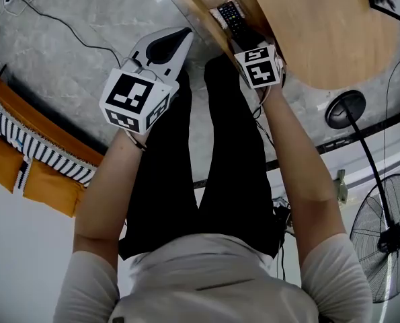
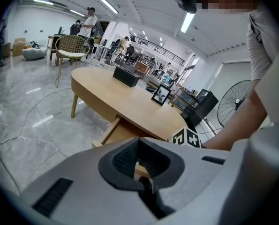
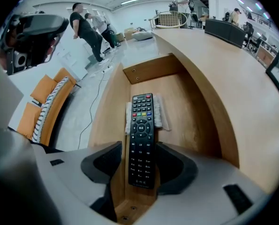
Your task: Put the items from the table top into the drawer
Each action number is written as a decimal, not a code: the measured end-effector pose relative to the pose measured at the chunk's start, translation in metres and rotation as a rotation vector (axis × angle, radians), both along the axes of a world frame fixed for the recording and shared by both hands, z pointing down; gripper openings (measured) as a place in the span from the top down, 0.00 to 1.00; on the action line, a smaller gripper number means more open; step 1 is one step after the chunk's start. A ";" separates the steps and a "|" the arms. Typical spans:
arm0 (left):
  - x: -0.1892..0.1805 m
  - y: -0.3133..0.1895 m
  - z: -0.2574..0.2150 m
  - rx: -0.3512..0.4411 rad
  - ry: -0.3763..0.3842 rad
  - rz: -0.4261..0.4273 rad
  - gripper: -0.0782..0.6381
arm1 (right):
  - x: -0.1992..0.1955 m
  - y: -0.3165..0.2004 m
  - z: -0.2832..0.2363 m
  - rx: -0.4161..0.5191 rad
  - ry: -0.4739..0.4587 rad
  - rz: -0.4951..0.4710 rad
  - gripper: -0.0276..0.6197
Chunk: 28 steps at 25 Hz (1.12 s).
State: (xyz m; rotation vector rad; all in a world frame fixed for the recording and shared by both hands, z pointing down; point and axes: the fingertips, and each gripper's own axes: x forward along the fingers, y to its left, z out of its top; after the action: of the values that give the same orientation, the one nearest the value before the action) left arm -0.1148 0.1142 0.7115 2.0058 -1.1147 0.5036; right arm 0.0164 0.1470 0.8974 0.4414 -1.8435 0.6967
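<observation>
**Clerk:** Entry one, the remote?

**Checker:** Remote [image 3: 142, 121]: black and long. It lies lengthwise in the open drawer [image 3: 191, 121]. Its head end rests over a white cloth [image 3: 159, 114], and its tail end sits between the jaws of the right gripper [image 3: 139, 147].

**Clerk:** Right jaws?

**Checker:** Apart, one on each side of the remote. A sliver of drawer wood shows between one pad and the remote's edge. The other pad is just beside the opposite edge, and contact there is uncertain. No clamping is read.

**Clerk:** Left jaws?

**Checker:** Left gripper [image 2: 139, 140]: together, with nothing between them. It is held off to the side of the drawer, below the bench [image 2: 130, 102] edge.

**Clerk:** Step in hand?

**Checker:** Judged to be the release of the remote into the drawer.

**Clerk:** How is it done well?

**Checker:** The jaws should open until both pads stand clear of the remote's edges. The gripper then draws back along its own line, with no sideways sweep, so that neither pad drags the tail. The head end sits raised on the cloth, so the remote may rock if nudged. The drawer walls are close on both sides, so the withdrawal needs to stay centred.

**Clerk:** Stock left on the bench?

**Checker:** Black box [image 2: 126, 76] and picture frame [image 2: 161, 94]. Both are judged due for the drawer next.
</observation>
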 end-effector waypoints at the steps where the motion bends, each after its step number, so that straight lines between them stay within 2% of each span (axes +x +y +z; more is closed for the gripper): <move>1: 0.000 0.000 0.000 0.000 -0.001 0.000 0.88 | 0.000 0.000 -0.001 -0.001 -0.003 0.004 0.58; 7: -0.001 0.000 -0.015 0.016 -0.008 0.002 0.88 | -0.003 -0.001 -0.020 0.013 -0.028 0.018 0.58; 15: 0.002 -0.001 -0.058 0.050 -0.008 0.009 0.88 | -0.012 -0.009 -0.074 0.049 -0.073 0.043 0.58; 18: 0.004 0.001 -0.079 0.065 -0.013 0.023 0.88 | -0.013 -0.013 -0.104 0.095 -0.100 0.063 0.61; 21: 0.002 0.002 -0.103 0.081 -0.016 0.027 0.88 | -0.012 -0.019 -0.139 0.156 -0.128 0.095 0.69; 28: -0.002 0.002 -0.172 0.138 -0.012 0.042 0.88 | -0.012 -0.036 -0.230 0.270 -0.181 0.132 0.76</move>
State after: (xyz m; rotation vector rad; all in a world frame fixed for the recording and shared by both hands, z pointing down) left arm -0.1164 0.1163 0.5395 2.1516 -1.1438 0.4716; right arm 0.0049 0.1109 0.6669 0.6999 -2.1051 0.5929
